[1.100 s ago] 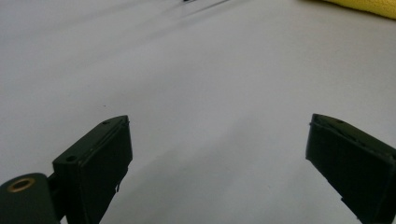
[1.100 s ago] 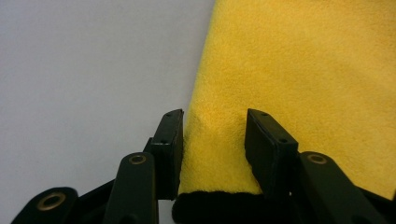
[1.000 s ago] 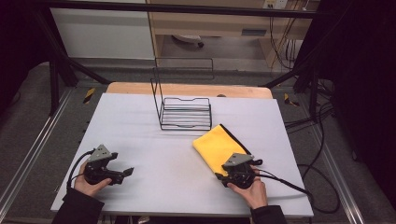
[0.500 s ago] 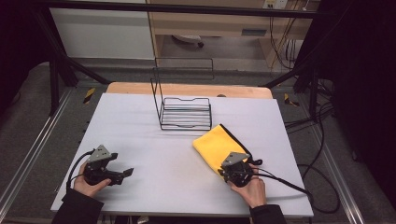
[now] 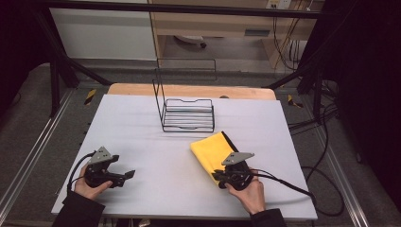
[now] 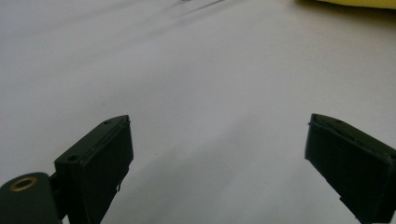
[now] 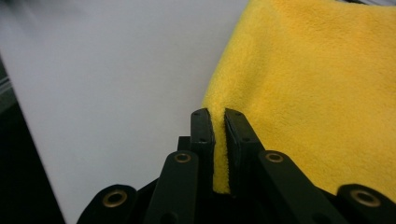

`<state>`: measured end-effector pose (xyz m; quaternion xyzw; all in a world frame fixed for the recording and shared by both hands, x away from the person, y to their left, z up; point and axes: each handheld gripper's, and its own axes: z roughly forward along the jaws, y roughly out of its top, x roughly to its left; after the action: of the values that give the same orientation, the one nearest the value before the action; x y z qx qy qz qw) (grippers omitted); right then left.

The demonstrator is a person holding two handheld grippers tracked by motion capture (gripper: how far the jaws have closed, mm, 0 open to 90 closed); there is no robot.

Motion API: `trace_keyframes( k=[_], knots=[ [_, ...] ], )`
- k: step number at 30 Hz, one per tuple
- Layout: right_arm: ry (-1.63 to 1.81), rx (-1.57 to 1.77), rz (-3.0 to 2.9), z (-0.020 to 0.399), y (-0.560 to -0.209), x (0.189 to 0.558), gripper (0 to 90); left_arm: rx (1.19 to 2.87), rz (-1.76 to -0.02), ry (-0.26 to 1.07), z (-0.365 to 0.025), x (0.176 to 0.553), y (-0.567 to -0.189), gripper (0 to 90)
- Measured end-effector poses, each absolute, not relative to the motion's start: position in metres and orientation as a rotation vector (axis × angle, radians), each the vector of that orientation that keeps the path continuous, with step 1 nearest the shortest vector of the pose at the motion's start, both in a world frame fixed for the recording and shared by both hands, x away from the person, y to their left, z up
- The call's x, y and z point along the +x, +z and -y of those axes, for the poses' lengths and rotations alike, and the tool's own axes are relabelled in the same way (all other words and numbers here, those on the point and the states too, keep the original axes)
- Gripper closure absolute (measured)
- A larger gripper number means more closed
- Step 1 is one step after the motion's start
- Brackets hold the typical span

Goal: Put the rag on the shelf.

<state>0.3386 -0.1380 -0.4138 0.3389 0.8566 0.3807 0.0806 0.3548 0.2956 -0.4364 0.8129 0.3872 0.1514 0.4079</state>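
A yellow cloth (image 5: 209, 147) (image 7: 303, 84) lies on the white table (image 5: 142, 127) at the right, with a dark edge along its far side. My right gripper (image 5: 217, 176) (image 7: 219, 122) is at the cloth's near corner. Its jaws have just been closing and now pinch the cloth's edge between the pads, holding it slightly off the table. My left gripper (image 5: 128, 175) (image 6: 217, 154) rests in a hand at the table's near left, its jaws wide apart over bare table with nothing between them. A strip of the yellow cloth (image 6: 350, 2) shows far off in the left gripper view.
A black wire rack (image 5: 188, 116) with a tall wire back stands at the far middle of the table, just beyond the cloth. A black cable (image 5: 283, 184) trails right from the right gripper. The table's front edge is close under both hands.
My right gripper's jaws closed on the cloth's near corner, and the hand rose a little with it. The left gripper stayed where it was.
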Motion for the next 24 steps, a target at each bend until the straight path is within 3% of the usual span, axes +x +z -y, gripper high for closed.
trace_keyframes(
  k=[14, 17, 20, 24],
  knots=[
    [1.223, 1.019, -2.645, 0.089, -0.429, 0.326, 80.8, 2.042, -0.989, 0.376, -0.294, 0.355, -0.436, 7.6],
    [1.232, 1.027, -2.667, 0.087, -0.432, 0.328, 72.9, 2.046, -0.986, 0.378, -0.295, 0.354, -0.435, 7.6],
    [1.298, 1.021, -2.596, 0.1, -0.415, 0.333, 55.8, 2.042, -0.987, 0.378, -0.295, 0.354, -0.435, 7.6],
    [1.287, 1.071, -2.494, 0.124, -0.407, 0.343, 45.1, 2.039, -0.988, 0.378, -0.295, 0.354, -0.435, 7.6]
  ],
)
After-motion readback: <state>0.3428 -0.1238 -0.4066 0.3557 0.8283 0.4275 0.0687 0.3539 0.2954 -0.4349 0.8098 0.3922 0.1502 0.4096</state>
